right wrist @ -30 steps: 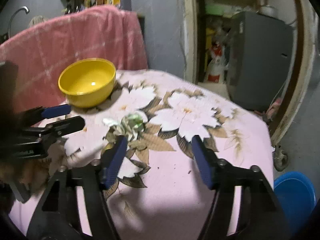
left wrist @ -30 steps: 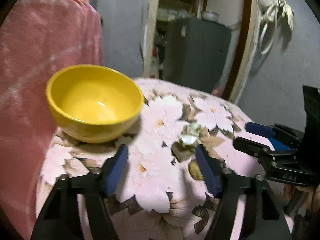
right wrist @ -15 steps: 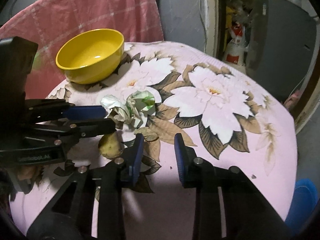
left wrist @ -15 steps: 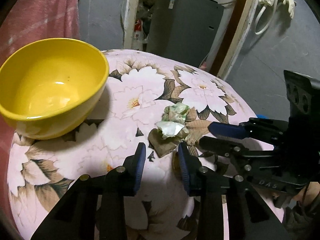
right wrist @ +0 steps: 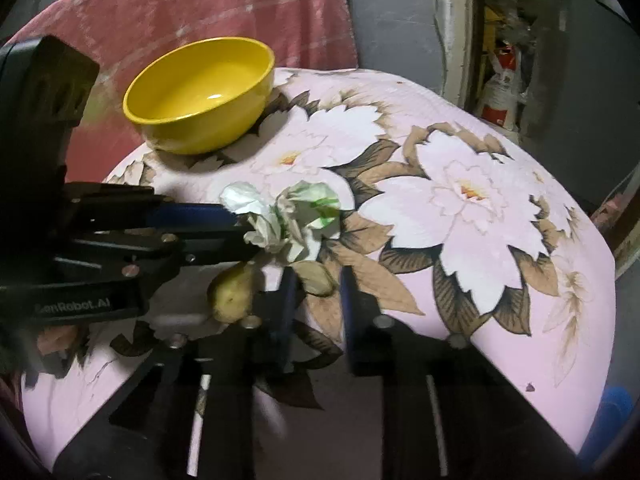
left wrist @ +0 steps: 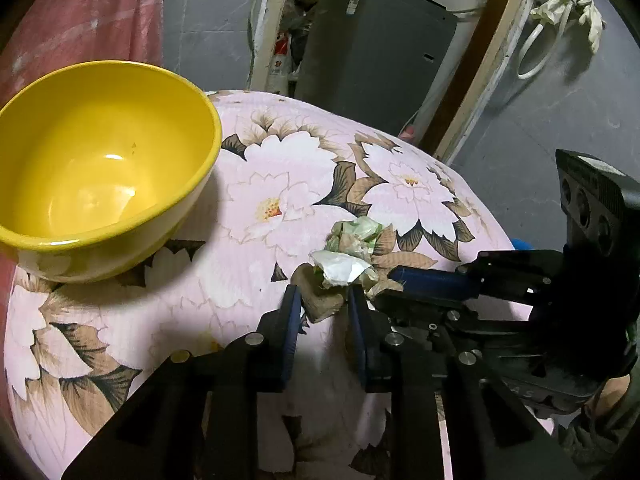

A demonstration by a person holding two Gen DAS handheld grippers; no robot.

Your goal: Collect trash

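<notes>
While both tools were held low over the table's floral cloth [left wrist: 248, 184], the trash was seen as a crumpled paper wad [left wrist: 348, 248], white and pale green, lying on the cloth near the middle of the table. It lay well apart from the yellow bowl [left wrist: 100, 172], which stood upright at the cloth's far left edge in front of a pink towel [right wrist: 208, 4].

The left gripper [left wrist: 324, 312] was held with its blue pads [left wrist: 290, 320] drawn narrow but not closed. Its tips were placed just short of the wad. A brown leaf-shaped patch [left wrist: 320, 304] was framed in the gap, and it could not be told whether this was a loose scrap or part of the print. No pinch on the paper could be made out. From the right wrist view, the same tool was seen reaching in from the left with its tips at the wad's near edge [right wrist: 280, 216], and touch could not be confirmed.

The right gripper [right wrist: 316, 300] was likewise held narrow, with a small gap left between its pads [right wrist: 346, 304] and the wad just beyond its tips. An olive-brown patch [right wrist: 316, 276] was seen in that gap, again not clearly separable from the pattern. A yellowish lump [right wrist: 232, 296], perhaps a peel, lay on the cloth just left of this gripper and beneath the other tool.

A dark grey appliance [left wrist: 372, 40] was visible behind the table.
</notes>
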